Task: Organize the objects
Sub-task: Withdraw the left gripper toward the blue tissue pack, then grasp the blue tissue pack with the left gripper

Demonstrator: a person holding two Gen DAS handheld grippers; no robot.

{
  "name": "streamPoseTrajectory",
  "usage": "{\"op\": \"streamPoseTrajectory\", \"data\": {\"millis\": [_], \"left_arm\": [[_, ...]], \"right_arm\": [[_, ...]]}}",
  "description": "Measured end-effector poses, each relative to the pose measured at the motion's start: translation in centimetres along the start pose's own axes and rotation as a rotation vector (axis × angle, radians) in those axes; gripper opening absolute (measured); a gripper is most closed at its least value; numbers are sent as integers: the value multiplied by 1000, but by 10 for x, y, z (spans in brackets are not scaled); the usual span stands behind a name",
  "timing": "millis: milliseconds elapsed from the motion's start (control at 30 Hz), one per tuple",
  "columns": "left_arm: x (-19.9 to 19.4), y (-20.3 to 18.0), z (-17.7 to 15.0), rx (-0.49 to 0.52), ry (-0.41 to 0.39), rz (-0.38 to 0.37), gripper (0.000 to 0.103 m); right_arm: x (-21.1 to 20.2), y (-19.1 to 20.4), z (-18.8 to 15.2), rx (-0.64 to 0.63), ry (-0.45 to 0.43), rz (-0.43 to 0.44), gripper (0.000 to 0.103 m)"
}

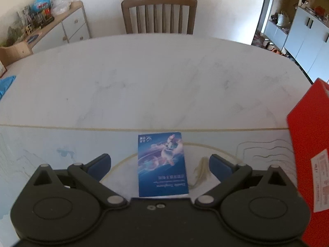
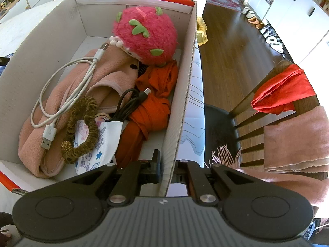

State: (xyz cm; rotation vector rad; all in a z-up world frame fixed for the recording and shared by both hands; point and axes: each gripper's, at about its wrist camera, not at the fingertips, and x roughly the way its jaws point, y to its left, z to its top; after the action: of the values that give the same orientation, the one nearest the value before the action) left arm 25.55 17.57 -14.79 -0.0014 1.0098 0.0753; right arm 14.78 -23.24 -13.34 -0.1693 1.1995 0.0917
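A: Two hand-held grippers show, one per view. In the left wrist view the left hand-held gripper [image 1: 160,163] fills the bottom of the frame with its blue-padded fingers [image 1: 100,163] spread wide, touching nothing.

B: Between those fingers, at lower centre, a blue packet [image 1: 162,164] lies flat on the pale printed mat [image 1: 41,144] that covers the near part of the counter [image 1: 154,78]. The fingers stand apart from its edges on both sides.

A: At the right edge of that frame rises the red outside of the box [image 1: 308,154]. Further up, the bare marbled counter runs to a wooden chair [image 1: 158,12] at top centre.

B: In the right wrist view the right hand-held gripper [image 2: 165,168] sits at bottom centre, clamped on the box wall [image 2: 181,103], one finger inside and one outside.

A: Inside the box, nearest, a printed face mask [image 2: 96,146] with a brown scrunchie [image 2: 82,129] on it, a white cable [image 2: 61,94] over pink fleece [image 2: 107,70], and a black cable [image 2: 131,105] beside orange cloth [image 2: 152,107].

B: Deeper in, toward the upper centre, a pink plush toy [image 2: 146,35] rests at the far end.
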Motion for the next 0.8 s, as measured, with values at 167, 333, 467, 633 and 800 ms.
{"op": "streamPoseTrajectory", "data": {"millis": [167,333,467,633,800], "left_arm": [[13,0,-2,8,28,16,99],[19,2,-3,5,36,18,85],[19,2,-4,5,33,21,74],[19,0,-2,2,37,18,54],[11,-1,-1,10,42,25,48]], "right_arm": [[-1,1,1,1,2,-5,7],[-1,1,1,-1,2,-7,7],[-1,1,1,-2,3,-7,7],[-1,2,1,-2,2,-7,7],[-1,2,1,-3,3,-7,7]]}}
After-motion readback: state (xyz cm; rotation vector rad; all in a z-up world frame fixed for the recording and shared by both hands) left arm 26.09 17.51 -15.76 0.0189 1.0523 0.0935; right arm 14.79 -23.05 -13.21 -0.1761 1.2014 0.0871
